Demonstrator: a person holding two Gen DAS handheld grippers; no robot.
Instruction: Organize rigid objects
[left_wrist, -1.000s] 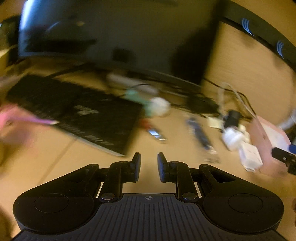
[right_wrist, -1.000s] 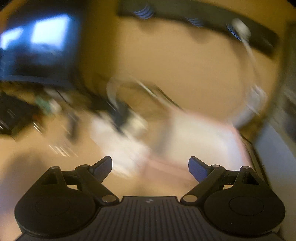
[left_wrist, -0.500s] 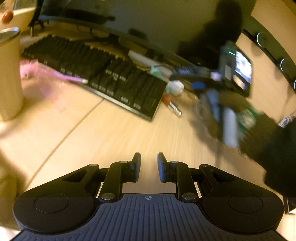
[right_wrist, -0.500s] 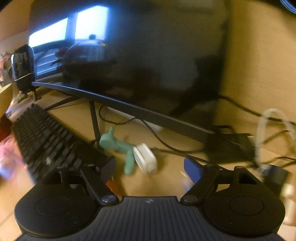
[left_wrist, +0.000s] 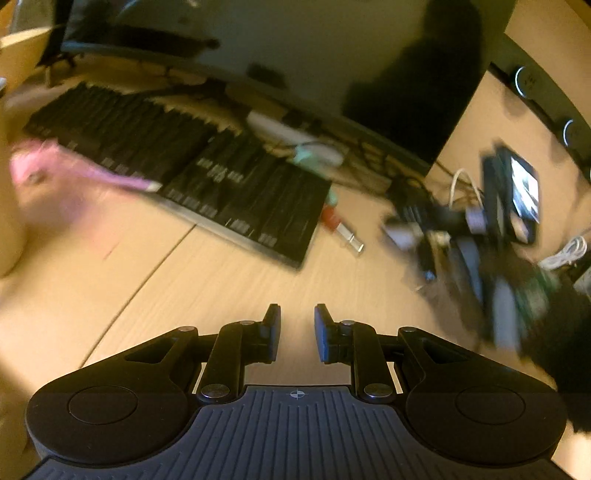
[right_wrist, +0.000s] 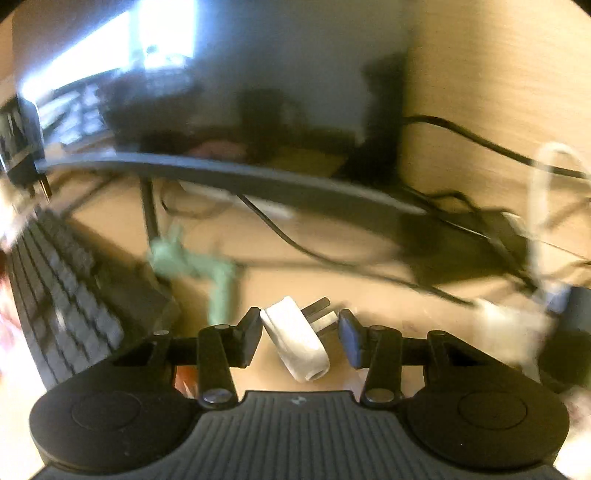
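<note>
Where keyboard (left_wrist: 177, 166) lies, pale wood desk (left_wrist: 207, 295) under monitor (right_wrist: 258, 92).

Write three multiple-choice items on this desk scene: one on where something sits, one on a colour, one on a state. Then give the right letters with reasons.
1. Where is the white plug?
A. on the keyboard
B. between the right gripper's fingers
C. under the monitor stand

2. What colour is the small figure beside the keyboard?
A. green
B. orange
C. black

3. What does the left gripper hold?
A. a cable
B. a USB stick
C. nothing

Key: 1 B, the plug lies between the closing jaws of the right gripper. 2 A, it is pale green. 3 C, only bare desk shows between its fingers.
</note>
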